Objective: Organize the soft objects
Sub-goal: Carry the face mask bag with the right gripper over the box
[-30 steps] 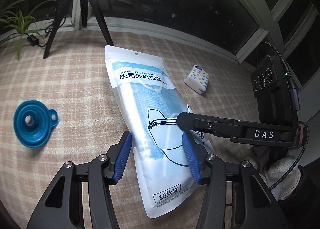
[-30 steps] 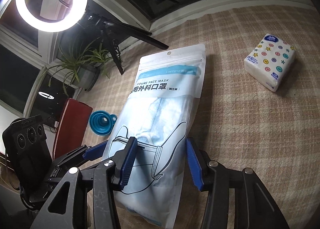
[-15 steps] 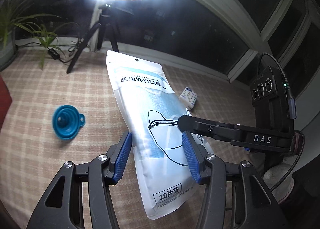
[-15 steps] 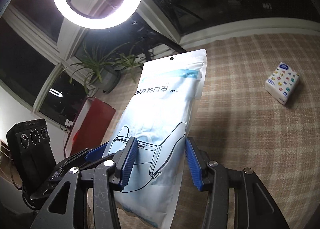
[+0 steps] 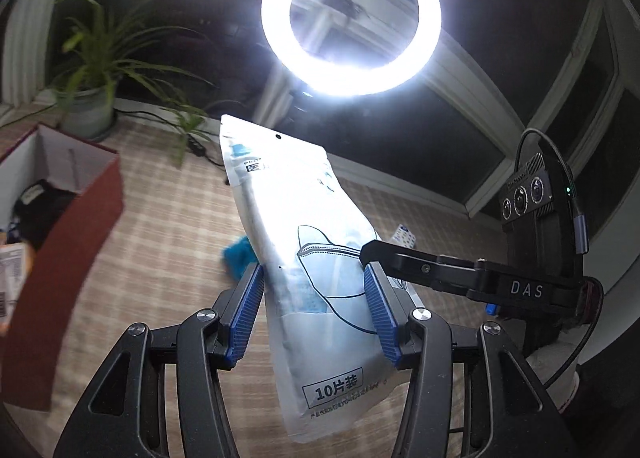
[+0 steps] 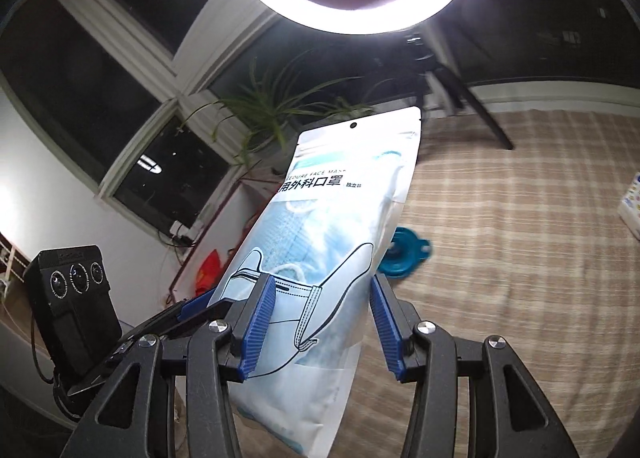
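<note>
A white and blue pack of face masks [image 5: 316, 258] hangs in the air between both grippers, tilted up off the plaid cloth. My left gripper [image 5: 314, 310] is shut on its lower part, blue pads on both sides. My right gripper [image 6: 322, 326] is shut on the same pack [image 6: 332, 226] from the other side. The right gripper's black body [image 5: 460, 274] reaches in from the right in the left wrist view. A dark red open box [image 5: 68, 218] with soft items inside stands at the left.
A blue funnel [image 6: 402, 254] lies on the plaid cloth [image 6: 520, 258], partly behind the pack. A small tissue pack [image 6: 632, 206] lies at the far right. A lit ring light [image 5: 352, 14] on a tripod and a potted plant [image 5: 88, 98] stand at the back.
Both grippers have lifted the mask pack off the cloth and swung it left toward the red box, which has come into view. The funnel is now behind the pack.
</note>
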A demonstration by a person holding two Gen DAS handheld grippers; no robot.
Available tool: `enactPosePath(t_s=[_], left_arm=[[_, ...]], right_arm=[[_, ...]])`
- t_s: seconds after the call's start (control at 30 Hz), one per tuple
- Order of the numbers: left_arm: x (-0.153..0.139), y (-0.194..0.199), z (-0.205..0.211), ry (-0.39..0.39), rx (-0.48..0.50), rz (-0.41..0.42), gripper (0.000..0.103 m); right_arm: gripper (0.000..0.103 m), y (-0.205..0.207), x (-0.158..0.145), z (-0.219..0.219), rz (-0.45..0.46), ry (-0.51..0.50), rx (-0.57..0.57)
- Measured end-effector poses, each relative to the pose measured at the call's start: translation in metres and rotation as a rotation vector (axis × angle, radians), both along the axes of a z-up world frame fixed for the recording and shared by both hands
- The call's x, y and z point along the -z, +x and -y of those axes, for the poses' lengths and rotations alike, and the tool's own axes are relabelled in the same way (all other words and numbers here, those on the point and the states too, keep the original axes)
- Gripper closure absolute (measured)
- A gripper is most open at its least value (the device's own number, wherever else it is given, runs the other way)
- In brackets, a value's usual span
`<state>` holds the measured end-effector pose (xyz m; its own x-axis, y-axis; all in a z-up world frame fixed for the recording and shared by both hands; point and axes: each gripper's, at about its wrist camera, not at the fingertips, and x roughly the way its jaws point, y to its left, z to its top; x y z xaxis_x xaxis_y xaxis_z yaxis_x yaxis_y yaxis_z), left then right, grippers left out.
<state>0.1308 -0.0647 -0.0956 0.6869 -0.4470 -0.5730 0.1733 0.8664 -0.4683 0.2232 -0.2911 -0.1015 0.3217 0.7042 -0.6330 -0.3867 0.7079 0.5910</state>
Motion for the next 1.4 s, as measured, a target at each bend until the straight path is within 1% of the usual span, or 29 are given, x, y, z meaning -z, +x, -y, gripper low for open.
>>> enactPosePath(t_s=[0.23, 0.43, 0.53, 0.67, 0.8, 1.0, 1.17, 1.3, 1.4], left_arm=[[-0.011, -0.023, -0.079, 0.012, -0.091, 0.021, 0.053], [-0.009, -0.040, -0.146, 0.021, -0.152, 0.015, 0.053], [-0.004, -0.042, -0.174, 0.022, -0.175, 0.001, 0.053], [-0.002, -0.037, -0.200, 0.029, -0.188, -0.014, 0.054], [0.008, -0.028, -0.227, 0.023, -0.189, -0.046, 0.054], [0.020, -0.014, -0.252, 0.051, -0.189, -0.080, 0.054], [0.029, -0.001, -0.270, 0.069, -0.203, -0.104, 0.054], [0.036, 0.006, -0.282, 0.104, -0.231, -0.119, 0.054], [0.038, 0.011, -0.290, 0.106, -0.251, -0.120, 0.054]], right_arm=[[0.058, -0.014, -0.012, -0.085, 0.014, 0.033, -0.075], [0.058, -0.020, -0.016, -0.159, 0.014, 0.053, -0.132], [0.058, -0.023, -0.012, -0.191, 0.004, 0.056, -0.154], [0.058, -0.021, -0.007, -0.225, -0.015, 0.063, -0.170], [0.058, -0.018, 0.001, -0.249, -0.038, 0.060, -0.181], [0.058, -0.011, 0.017, -0.280, -0.076, 0.047, -0.188], [0.058, -0.002, 0.031, -0.297, -0.117, 0.044, -0.194], [0.058, 0.003, 0.038, -0.307, -0.134, 0.029, -0.207], [0.058, 0.002, 0.040, -0.314, -0.136, 0.022, -0.228]])
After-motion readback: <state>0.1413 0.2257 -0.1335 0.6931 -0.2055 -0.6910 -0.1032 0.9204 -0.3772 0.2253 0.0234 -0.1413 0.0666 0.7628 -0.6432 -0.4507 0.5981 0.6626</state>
